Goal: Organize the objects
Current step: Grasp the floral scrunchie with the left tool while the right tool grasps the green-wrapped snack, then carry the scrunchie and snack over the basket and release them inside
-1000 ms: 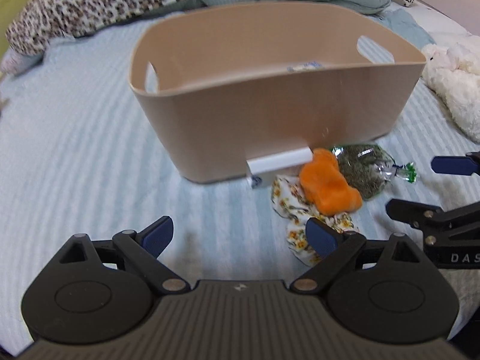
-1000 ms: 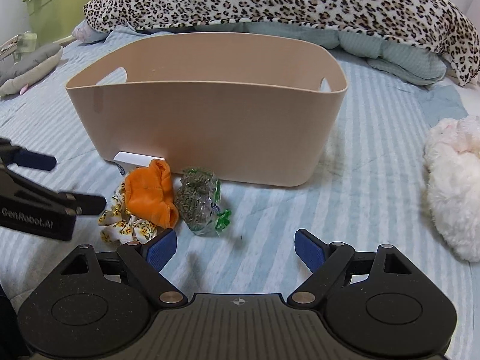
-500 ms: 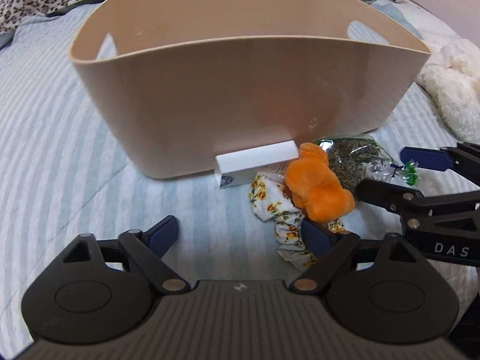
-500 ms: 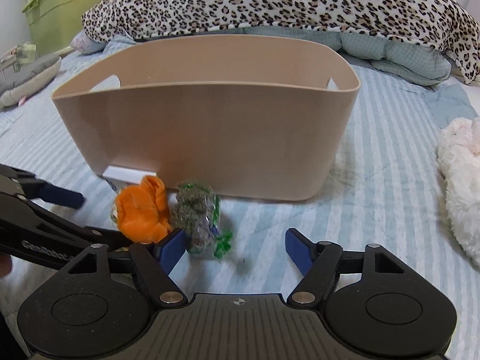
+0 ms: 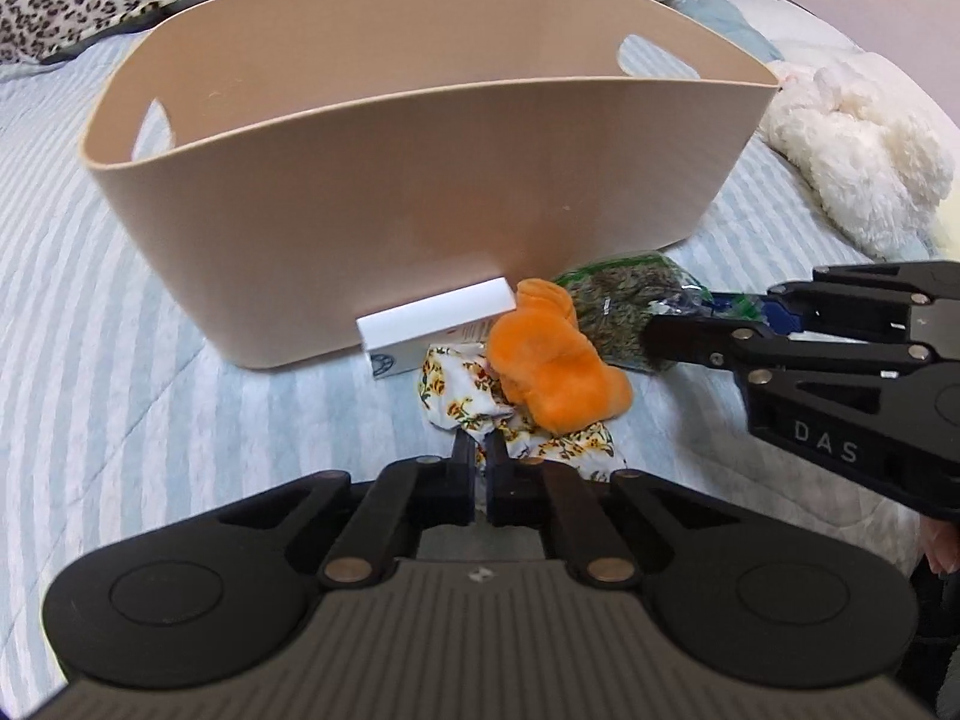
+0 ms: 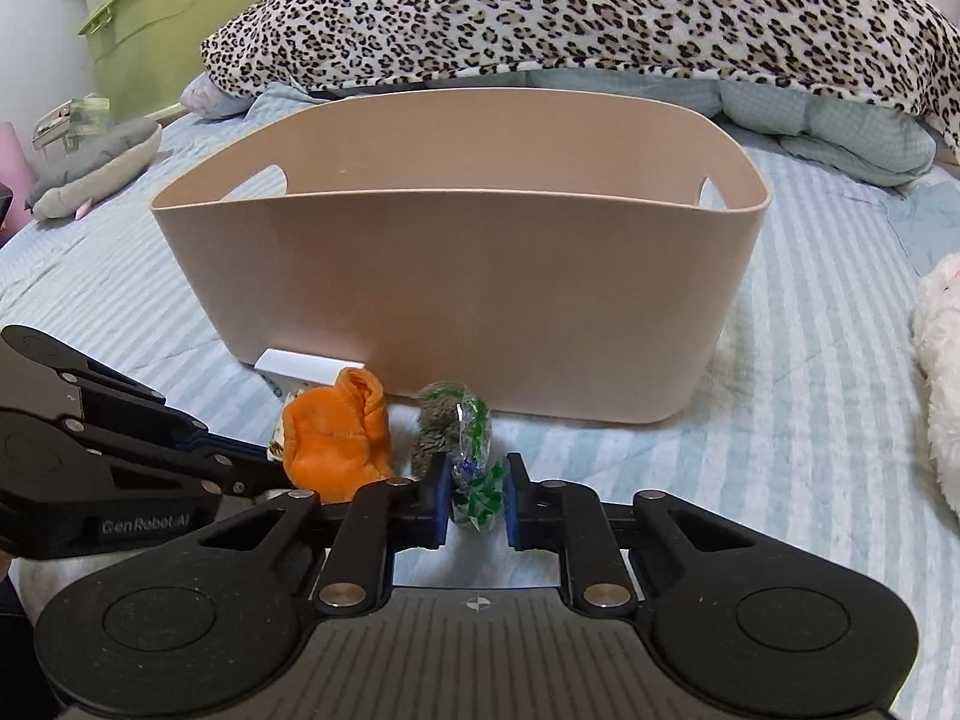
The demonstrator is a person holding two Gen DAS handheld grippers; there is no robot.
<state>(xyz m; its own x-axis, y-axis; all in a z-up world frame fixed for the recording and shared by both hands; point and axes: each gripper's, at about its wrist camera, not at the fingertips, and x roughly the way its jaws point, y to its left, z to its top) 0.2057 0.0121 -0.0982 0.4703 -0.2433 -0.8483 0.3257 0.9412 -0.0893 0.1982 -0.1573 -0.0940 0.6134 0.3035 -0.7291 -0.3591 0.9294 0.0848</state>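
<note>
A beige tub (image 5: 420, 180) stands on the striped bed; it also shows in the right wrist view (image 6: 480, 300). Before it lie a white box (image 5: 432, 318), an orange cloth (image 5: 552, 360), a floral cloth (image 5: 468, 402) and a clear bag of dried herbs (image 5: 624, 300). My left gripper (image 5: 478, 450) is shut on the near edge of the floral cloth. My right gripper (image 6: 474, 495) is shut on the twisted green-printed end of the herb bag (image 6: 456, 420). The orange cloth (image 6: 336, 438) lies between the two grippers.
A white plush toy (image 5: 858, 138) lies to the right of the tub. A leopard-print blanket (image 6: 570, 12) and a blue quilt lie behind the tub. A green bin (image 6: 174, 24) and a grey cushion (image 6: 90, 162) are at the far left.
Both grippers moved forward to the pile and closed from open. The left one closed on the floral cloth, the right one on the herb bag's end.
</note>
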